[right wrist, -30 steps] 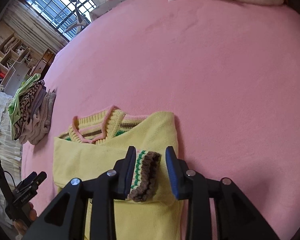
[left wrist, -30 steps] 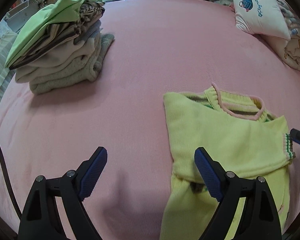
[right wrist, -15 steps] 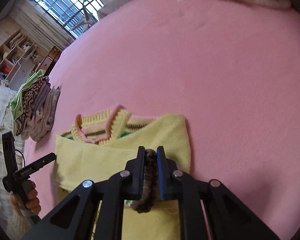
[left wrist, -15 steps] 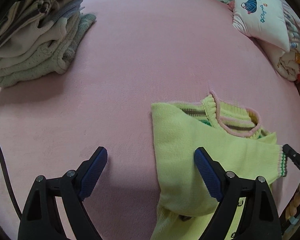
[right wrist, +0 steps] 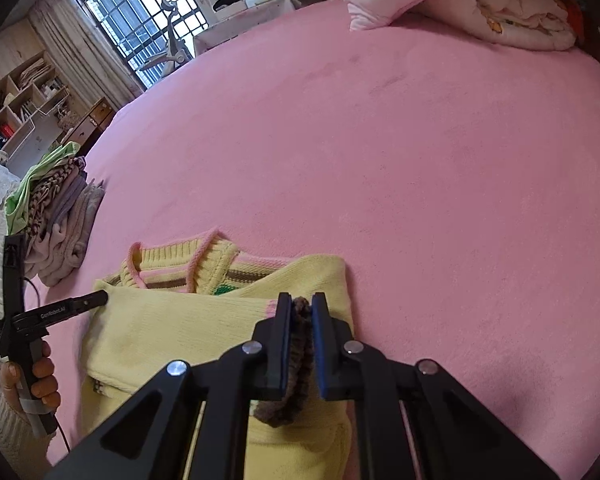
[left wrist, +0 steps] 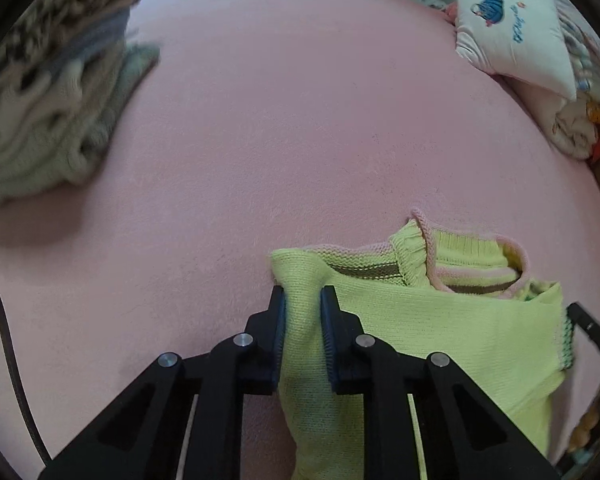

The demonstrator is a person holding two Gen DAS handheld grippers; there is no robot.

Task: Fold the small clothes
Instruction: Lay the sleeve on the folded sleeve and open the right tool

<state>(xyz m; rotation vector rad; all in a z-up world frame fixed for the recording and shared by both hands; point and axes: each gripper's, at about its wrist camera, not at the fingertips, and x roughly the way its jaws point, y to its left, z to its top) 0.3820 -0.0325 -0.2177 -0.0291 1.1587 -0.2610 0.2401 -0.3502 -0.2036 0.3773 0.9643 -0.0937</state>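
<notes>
scene: pink bed (left wrist: 300, 128); yellow sweater (left wrist: 440, 320) lies near its near edge, sleeves already folded in across the body, collar pointing away.
sweater position: on the bed, well apart from the folded stack (left wrist: 48, 120) at far left and from the pillow (left wrist: 512, 36) and rolled quilt (right wrist: 512, 12) at far right.
left tongs (left wrist: 303, 304): jaws closing, pads pressing on the folded left shoulder edge of the sweater, knit bunched between them.
right tongs (right wrist: 301, 312): jaws closing, clamped on the brown striped cuff (right wrist: 296, 360), which hangs out below the pads.
why held so: judgement, one grip on each side near the shoulder line gives two matched hold points, so the top half can be lifted and carried evenly over the hem without the sleeves falling open.
left hand pose: hand (right wrist: 36, 376) wraps the grip handle, cream knit sleeve at the wrist, tool angled steeply down at the bed, cable trailing.
right hand pose: not in view; tool also points steeply down, from the sweater's hem side.
step: judgement, grasp just about set, lengthwise fold not yet begun.
risk: judgement, cuff grip catches only the sleeve end, so the body layer under it may stay behind.
</notes>
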